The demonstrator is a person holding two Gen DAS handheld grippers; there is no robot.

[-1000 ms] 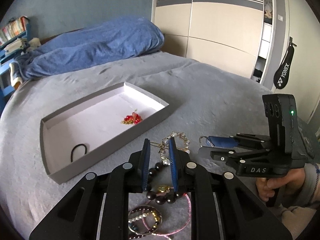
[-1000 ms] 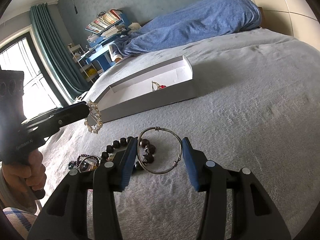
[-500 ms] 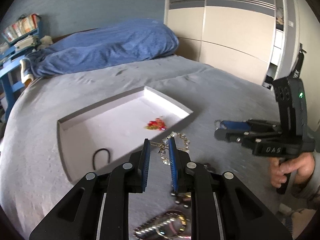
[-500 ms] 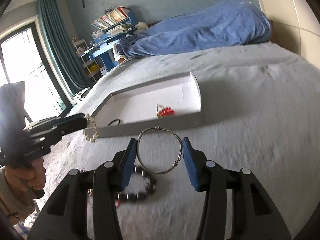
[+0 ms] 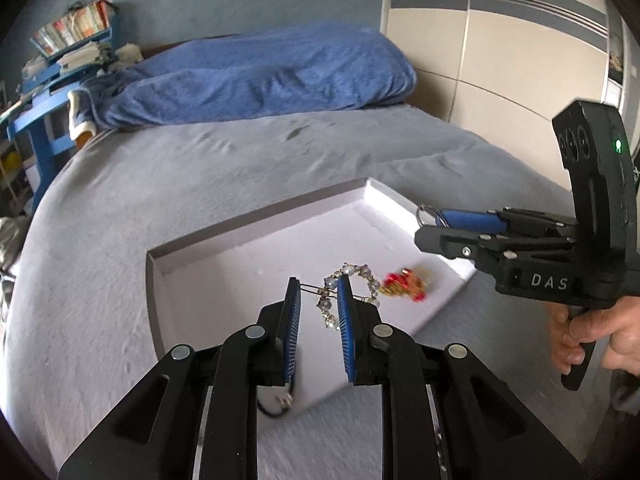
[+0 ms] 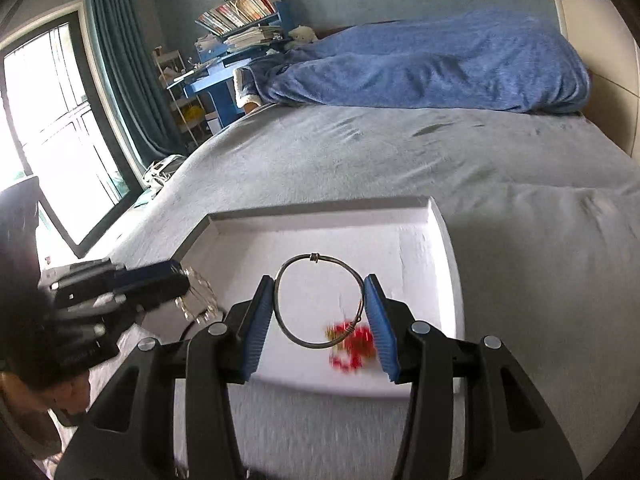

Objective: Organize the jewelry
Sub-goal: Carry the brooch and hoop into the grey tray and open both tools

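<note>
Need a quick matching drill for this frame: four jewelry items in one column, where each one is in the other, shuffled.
Items
1. pearl-and-crystal bead bracelet
2. thin silver wire bangle
3. red-and-gold charm cluster
4. black elastic hair tie

Places
A. lying on the floor of the shallow white tray, right side
B. clamped in the right gripper
C. in the tray, mostly hidden by a left finger
D. held in the left gripper

Pairs: 1-D, 2-B, 3-A, 4-C

A tray (image 6: 436,216) is lying on the bed (image 6: 400,160), with a beaded trinket (image 6: 354,346) resting inside near the tray's right wall. A folded blanket (image 6: 420,64) is lying behind the tray, a bookshelf (image 6: 240,12) standing behind-left.
</note>
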